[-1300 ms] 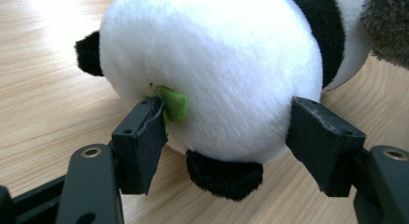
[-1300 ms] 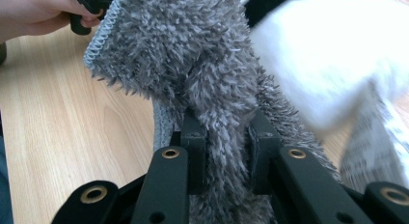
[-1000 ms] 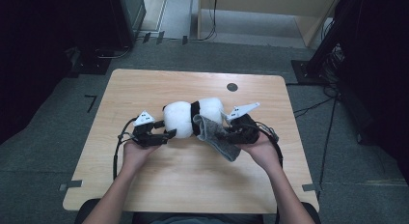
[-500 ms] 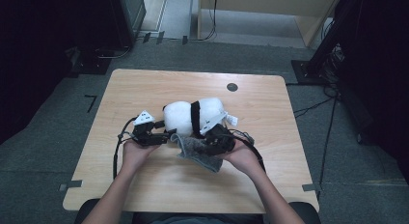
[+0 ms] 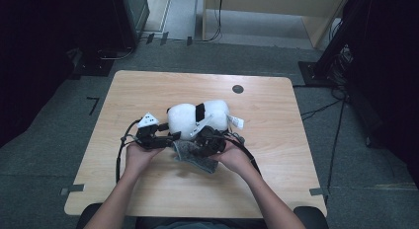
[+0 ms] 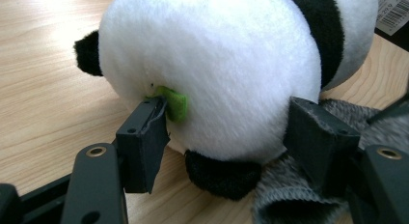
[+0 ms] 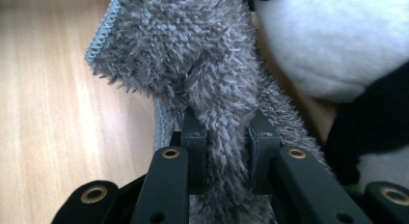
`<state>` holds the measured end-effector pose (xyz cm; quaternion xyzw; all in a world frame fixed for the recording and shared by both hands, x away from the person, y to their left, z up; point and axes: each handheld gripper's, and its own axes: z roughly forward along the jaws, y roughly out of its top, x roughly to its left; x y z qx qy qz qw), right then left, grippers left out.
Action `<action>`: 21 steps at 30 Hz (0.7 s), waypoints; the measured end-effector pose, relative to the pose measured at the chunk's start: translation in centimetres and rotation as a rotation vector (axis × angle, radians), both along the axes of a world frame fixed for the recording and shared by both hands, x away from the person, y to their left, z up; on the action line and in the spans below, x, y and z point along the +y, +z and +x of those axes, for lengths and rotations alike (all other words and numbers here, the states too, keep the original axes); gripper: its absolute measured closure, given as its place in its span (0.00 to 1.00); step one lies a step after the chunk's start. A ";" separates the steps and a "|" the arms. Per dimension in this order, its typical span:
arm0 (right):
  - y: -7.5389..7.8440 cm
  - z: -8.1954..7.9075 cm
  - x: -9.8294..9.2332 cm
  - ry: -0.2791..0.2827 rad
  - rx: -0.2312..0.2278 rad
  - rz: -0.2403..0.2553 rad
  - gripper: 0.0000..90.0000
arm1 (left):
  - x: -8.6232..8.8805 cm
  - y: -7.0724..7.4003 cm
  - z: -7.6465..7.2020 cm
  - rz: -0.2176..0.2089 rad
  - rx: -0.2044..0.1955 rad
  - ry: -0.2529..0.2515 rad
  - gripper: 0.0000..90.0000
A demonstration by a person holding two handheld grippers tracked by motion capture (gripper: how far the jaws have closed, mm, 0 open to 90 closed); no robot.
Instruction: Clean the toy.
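Note:
A black-and-white plush panda (image 5: 197,118) lies in the middle of the table. My left gripper (image 5: 170,137) comes at it from the left. In the left gripper view the jaws (image 6: 226,132) press on both sides of the panda's round white part (image 6: 217,64), with one fingertip against a small green felt piece (image 6: 174,104). My right gripper (image 5: 200,145) sits just in front of the panda, shut on a fuzzy grey cloth (image 5: 195,157). The right gripper view shows that cloth (image 7: 193,55) pinched between the jaws (image 7: 225,137), with the panda (image 7: 337,40) at the right. The cloth (image 6: 289,195) lies under the panda's near edge.
The wooden table (image 5: 148,86) has a small black round hole cover (image 5: 237,89) at the back right. A white barcode tag (image 5: 236,122) sticks out from the panda's right side. Black cables trail from both grippers. Dark equipment and a cabinet stand on the floor beyond.
My right hand has moved left and down with the grey cloth, from the panda's right side to just in front of it, beside the left gripper. The left hand has stayed put.

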<state>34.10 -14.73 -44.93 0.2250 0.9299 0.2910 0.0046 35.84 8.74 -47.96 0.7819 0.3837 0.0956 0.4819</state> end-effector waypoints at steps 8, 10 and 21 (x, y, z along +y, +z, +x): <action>0.4 0.1 -2.2 -0.047 -0.013 -0.006 0.83 | 0.0 -0.1 0.1 -0.005 -0.002 0.003 0.35; 0.5 0.0 -3.0 -0.059 -0.016 -0.008 0.83 | 0.0 -0.1 0.1 -0.003 -0.003 0.002 0.35; 0.9 -0.6 -8.7 -0.152 -0.024 0.002 0.83 | 0.0 -0.2 0.2 -0.009 -0.002 0.003 0.35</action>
